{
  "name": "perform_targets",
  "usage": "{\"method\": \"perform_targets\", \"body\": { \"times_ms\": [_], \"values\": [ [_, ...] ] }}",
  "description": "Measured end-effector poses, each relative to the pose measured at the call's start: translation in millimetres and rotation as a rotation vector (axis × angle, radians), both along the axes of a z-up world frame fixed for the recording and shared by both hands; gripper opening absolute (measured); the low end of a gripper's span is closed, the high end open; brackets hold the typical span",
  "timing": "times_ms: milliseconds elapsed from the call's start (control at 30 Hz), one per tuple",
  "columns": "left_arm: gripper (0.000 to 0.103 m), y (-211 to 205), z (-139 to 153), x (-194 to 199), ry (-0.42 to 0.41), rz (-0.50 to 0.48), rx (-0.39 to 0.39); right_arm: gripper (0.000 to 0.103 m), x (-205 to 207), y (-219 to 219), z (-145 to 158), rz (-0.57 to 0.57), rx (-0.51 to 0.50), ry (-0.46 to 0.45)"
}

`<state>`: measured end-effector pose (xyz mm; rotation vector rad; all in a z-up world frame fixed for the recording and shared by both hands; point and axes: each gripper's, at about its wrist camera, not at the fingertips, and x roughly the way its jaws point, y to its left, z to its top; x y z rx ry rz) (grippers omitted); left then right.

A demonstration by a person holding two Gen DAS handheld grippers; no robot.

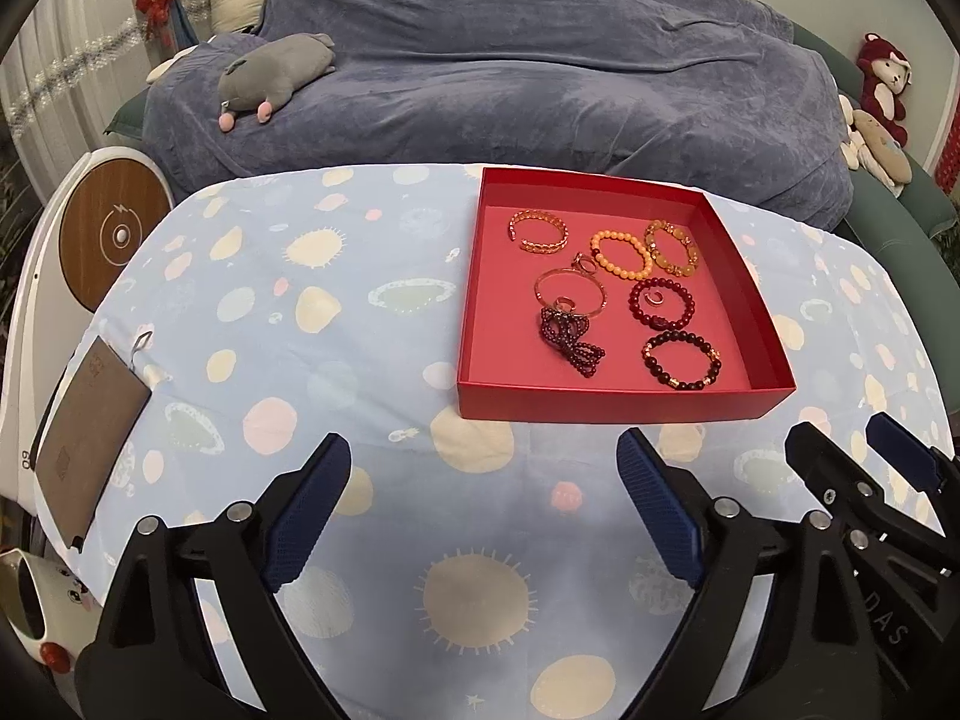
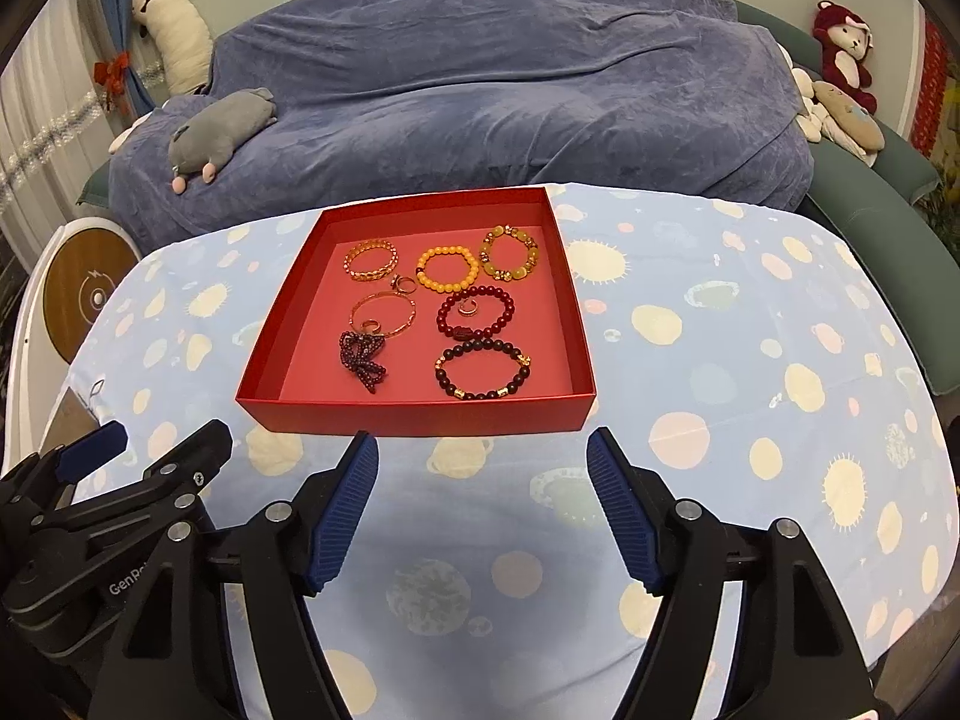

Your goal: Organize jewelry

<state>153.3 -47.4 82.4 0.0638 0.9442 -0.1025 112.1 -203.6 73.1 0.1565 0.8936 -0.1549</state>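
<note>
Card: brown card [image 1: 90, 438] lies flat at the surface's left edge, well apart from the jewelry; its part in the job cannot be told
Left tongs: left tongs [image 1: 483, 477] released, jaws spread wide and holding nothing; they hover low over the patterned cloth [image 1: 300, 360], short of the box, probably so the view ahead is kept clear
Box: red box [image 2: 414, 417] sits open on the surface just beyond both pairs of tongs; its shallow walls likely keep loose pieces together
Jewelry: gold cuff [image 2: 372, 261], orange bead bracelet [image 2: 447, 267], yellow-green bracelet [image 2: 510, 255], dark red bracelet [image 2: 477, 315] ringed round a small ring, black bead bracelet [image 2: 483, 369] and tangled purple strand [image 2: 363, 363] all lie inside the box; the strand overlaps a thin gold bangle [image 2: 384, 315], so sorting looks unfinished
Right tongs: right tongs [image 2: 483, 450] released, empty, aimed at the box's near wall
</note>
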Motion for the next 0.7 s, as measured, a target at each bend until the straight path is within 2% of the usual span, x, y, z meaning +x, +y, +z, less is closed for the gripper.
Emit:
{"method": "perform_targets", "body": {
  "times_ms": [167,500,600,700],
  "values": [
    [0.09,2,2,-8,-0.017,-0.012,0.007,0.081,-9,-1,2,-0.014,-0.014,-0.006],
    [0.094,7,4,-16,-0.031,-0.001,-0.007,0.086,-20,1,3,-0.016,-0.045,-0.002],
    [0.094,8,5,-17,-0.036,0.01,-0.005,0.096,-22,0,4,-0.026,-0.048,-0.008],
    [0.094,9,5,-17,-0.037,0.009,-0.009,0.096,-23,-1,5,-0.028,-0.038,-0.013]
  ]
}}
